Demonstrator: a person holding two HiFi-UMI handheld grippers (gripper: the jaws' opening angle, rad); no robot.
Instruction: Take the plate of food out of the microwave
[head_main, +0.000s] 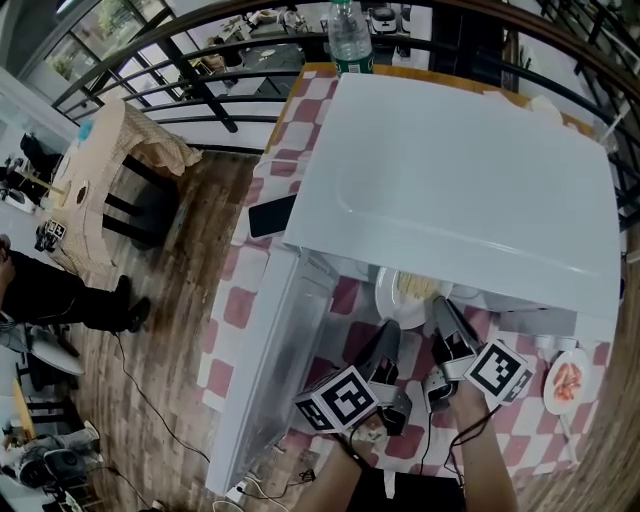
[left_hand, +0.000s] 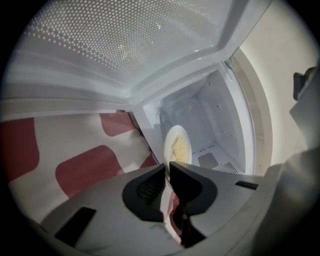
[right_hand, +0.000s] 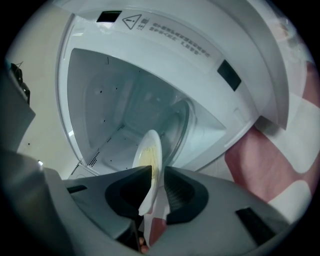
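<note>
A white microwave (head_main: 470, 170) stands on the red-and-white checked table, its door (head_main: 270, 360) swung open to the left. The white plate of pale food (head_main: 405, 290) sits at the mouth of the cavity. My right gripper (head_main: 440, 308) reaches to the plate's near edge. In the right gripper view the plate (right_hand: 148, 150) has its rim between the jaws of the right gripper (right_hand: 158, 170), which stand apart with a gap beside the rim. My left gripper (head_main: 388, 330) hangs just left of it, short of the plate (left_hand: 177, 145). The left gripper (left_hand: 167, 167) is shut on nothing.
A green-labelled bottle (head_main: 350, 40) stands behind the microwave. A black phone (head_main: 272, 215) lies on the table left of it. A small dish of red food (head_main: 568, 382) sits at the right front. A wooden stool (head_main: 100, 170) and a seated person (head_main: 50, 290) are at the left.
</note>
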